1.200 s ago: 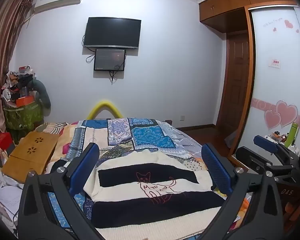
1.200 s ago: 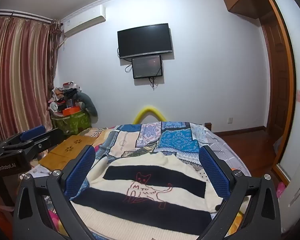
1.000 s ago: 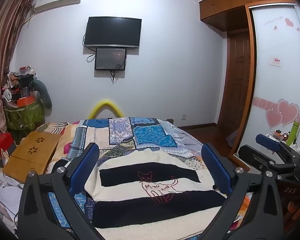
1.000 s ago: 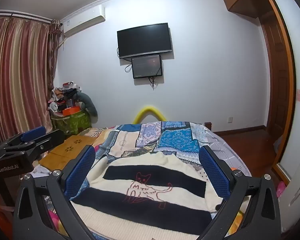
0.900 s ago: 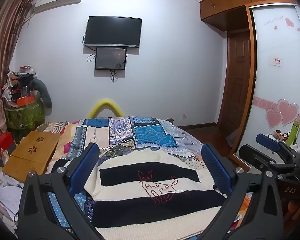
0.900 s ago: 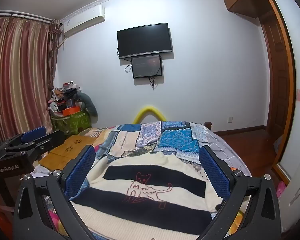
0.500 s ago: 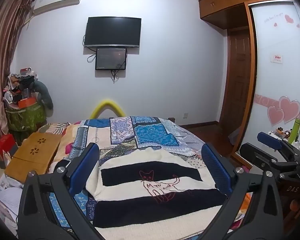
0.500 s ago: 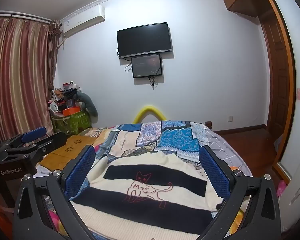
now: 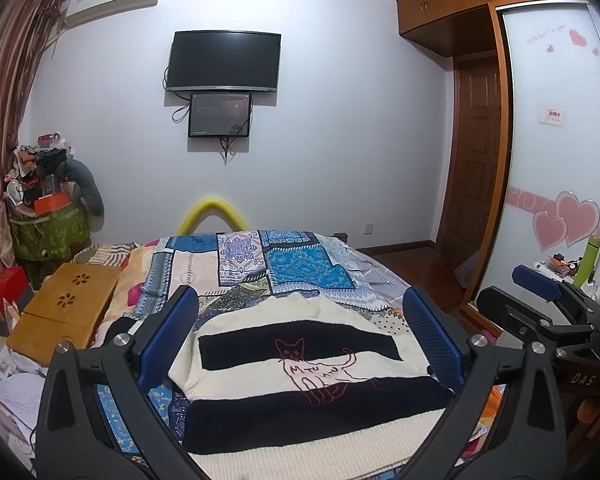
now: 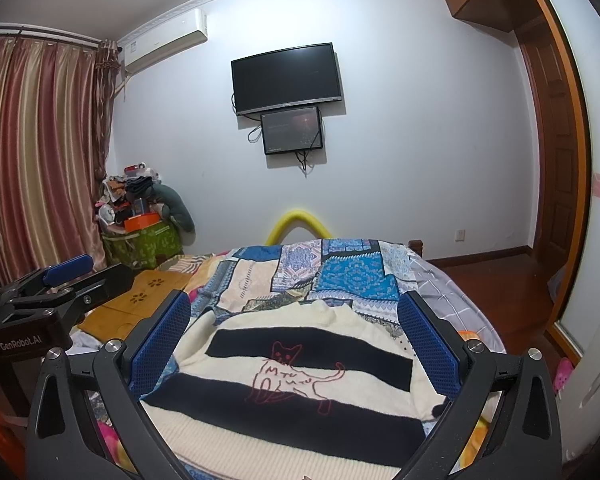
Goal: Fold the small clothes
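Left wrist view: the left gripper (image 9: 300,340) has its jaws spread wide with nothing in them, hovering above the bed (image 9: 204,268). The striped cat sweater (image 9: 300,376) lies flat between and below the jaws, hem nearest the camera, on a patchwork quilt (image 9: 300,268). The right gripper (image 9: 540,300) shows off past the right jaw.

Right wrist view: the right gripper (image 10: 296,344) is the same deal, jaws wide and empty, sweater (image 10: 292,384) centered between them, and the left gripper (image 10: 60,284) sits out beyond the left jaw.

Honestly the risk I see: that thick knit could bunch, or the jaws could pinch the quilt (image 10: 340,276) along with the sweater edge and drag it all crooked.
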`<state>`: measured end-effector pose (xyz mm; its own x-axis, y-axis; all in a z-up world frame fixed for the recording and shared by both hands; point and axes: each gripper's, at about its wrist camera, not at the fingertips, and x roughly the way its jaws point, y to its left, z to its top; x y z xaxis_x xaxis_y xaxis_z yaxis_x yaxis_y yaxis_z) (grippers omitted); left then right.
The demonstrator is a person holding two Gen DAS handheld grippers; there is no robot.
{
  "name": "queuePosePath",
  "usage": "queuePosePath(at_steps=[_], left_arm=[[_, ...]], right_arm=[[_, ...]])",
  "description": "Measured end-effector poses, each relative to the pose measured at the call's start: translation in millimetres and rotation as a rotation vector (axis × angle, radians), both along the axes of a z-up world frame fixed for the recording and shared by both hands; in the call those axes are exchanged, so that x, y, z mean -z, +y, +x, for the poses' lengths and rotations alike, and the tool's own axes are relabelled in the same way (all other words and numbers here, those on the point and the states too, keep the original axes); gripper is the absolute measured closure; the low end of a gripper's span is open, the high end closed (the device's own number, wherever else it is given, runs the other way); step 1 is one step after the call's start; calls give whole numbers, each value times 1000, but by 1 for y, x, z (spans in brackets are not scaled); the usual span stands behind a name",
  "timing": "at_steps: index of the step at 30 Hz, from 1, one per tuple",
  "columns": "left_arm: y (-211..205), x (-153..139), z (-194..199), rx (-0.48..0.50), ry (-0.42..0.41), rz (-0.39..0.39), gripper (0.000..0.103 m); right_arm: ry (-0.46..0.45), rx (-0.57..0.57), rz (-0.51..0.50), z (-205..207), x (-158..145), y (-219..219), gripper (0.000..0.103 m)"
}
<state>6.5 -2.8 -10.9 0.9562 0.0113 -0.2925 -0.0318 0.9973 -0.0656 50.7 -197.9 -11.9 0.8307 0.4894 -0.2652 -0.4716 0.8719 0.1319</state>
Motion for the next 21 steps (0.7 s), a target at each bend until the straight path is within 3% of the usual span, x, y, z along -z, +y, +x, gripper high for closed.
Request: queuePosePath(at_steps=[21], left_arm=[[3, -2, -1, -6, -2, -10, 0]], right_arm=[[4, 1, 0, 1, -1, 1, 0]])
